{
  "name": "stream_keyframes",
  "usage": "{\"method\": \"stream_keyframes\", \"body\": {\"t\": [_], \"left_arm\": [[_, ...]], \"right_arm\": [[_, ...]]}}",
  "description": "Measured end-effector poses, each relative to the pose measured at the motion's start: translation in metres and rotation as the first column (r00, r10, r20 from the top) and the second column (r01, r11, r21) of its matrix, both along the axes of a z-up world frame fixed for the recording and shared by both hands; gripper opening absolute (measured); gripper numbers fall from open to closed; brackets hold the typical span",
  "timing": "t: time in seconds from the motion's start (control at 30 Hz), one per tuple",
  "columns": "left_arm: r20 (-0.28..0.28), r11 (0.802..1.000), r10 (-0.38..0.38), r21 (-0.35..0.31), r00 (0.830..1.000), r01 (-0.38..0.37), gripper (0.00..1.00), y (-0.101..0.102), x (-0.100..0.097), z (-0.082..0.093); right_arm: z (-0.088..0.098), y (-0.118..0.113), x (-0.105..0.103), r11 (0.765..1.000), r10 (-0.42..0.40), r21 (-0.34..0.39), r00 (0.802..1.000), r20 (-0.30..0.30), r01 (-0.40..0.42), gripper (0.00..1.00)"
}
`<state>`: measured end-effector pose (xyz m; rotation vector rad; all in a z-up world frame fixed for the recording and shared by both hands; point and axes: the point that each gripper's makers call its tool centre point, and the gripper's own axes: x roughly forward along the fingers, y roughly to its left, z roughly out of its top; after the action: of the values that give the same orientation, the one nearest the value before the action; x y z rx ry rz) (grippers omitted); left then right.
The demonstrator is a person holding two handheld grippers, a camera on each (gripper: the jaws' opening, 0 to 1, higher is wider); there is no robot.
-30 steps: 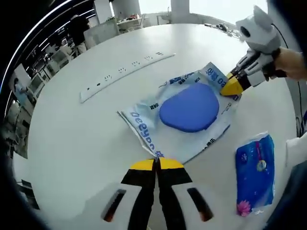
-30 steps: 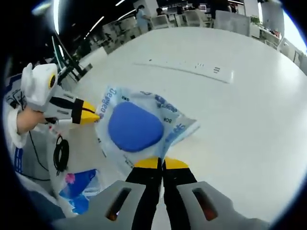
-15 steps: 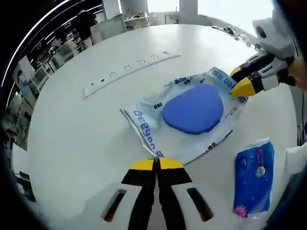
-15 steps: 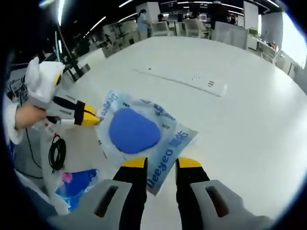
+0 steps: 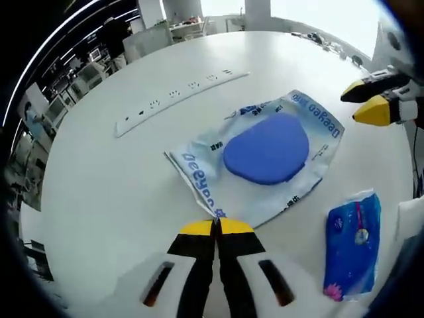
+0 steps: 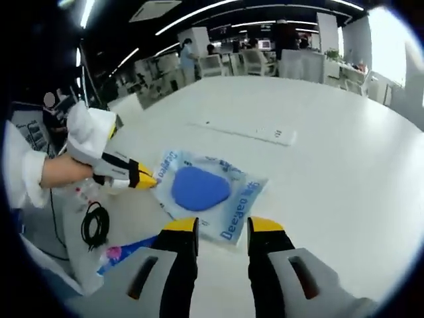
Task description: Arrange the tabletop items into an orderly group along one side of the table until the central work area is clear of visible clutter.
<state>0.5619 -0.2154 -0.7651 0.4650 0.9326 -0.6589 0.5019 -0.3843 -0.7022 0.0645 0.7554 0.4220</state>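
A clear printed plastic bag (image 5: 199, 175) holding a blue oval pad (image 5: 266, 147) lies flat on the white table (image 5: 99, 199). My left gripper (image 5: 216, 224) is shut on the bag's near edge. My right gripper (image 5: 363, 101) hovers open at the upper right, a short way off the bag's far corner. In the right gripper view the bag (image 6: 242, 209) and pad (image 6: 199, 187) lie beyond my open right gripper (image 6: 223, 228), which holds nothing. The left gripper (image 6: 147, 179), in a person's hand, pinches the bag's left corner.
A long white power strip (image 5: 179, 93) lies beyond the bag, also seen as the power strip (image 6: 245, 132). A blue tissue pack (image 5: 351, 245) rests at the right. A coiled black cable (image 6: 96, 225) and the tissue pack (image 6: 126, 255) sit near the table's edge. Office desks stand far behind.
My right gripper opened, let go of the bag's corner and drew back from it. The left gripper stays shut on the bag's opposite edge.
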Motion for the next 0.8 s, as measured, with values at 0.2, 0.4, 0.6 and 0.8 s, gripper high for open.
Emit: {"method": "stream_keyframes", "body": {"t": [0.2, 0.4, 0.6, 0.8], "left_arm": [[-0.012, 0.999, 0.031, -0.024, 0.999, -0.032, 0.00, 0.001, 0.001, 0.001], [0.030, 0.997, 0.076, -0.032, 0.997, -0.075, 0.12, 0.007, 0.008, 0.012], [0.131, 0.993, 0.109, -0.056, 0.985, -0.102, 0.61, 0.008, 0.022, 0.035], [0.147, 0.988, 0.139, -0.089, 0.979, -0.127, 0.96, 0.007, 0.019, 0.047]], "right_arm": [[0.002, 0.001, -0.015, 0.998, -0.030, 0.047, 0.999, -0.011, 0.031, 0.25], [-0.001, -0.008, -0.021, 0.995, -0.061, 0.081, 0.998, -0.034, 0.064, 0.24], [0.005, -0.001, -0.021, 0.989, -0.047, 0.138, 0.998, -0.029, 0.051, 0.28], [0.006, 0.016, -0.025, 0.980, -0.015, 0.198, 1.000, -0.027, 0.020, 0.37]]}}
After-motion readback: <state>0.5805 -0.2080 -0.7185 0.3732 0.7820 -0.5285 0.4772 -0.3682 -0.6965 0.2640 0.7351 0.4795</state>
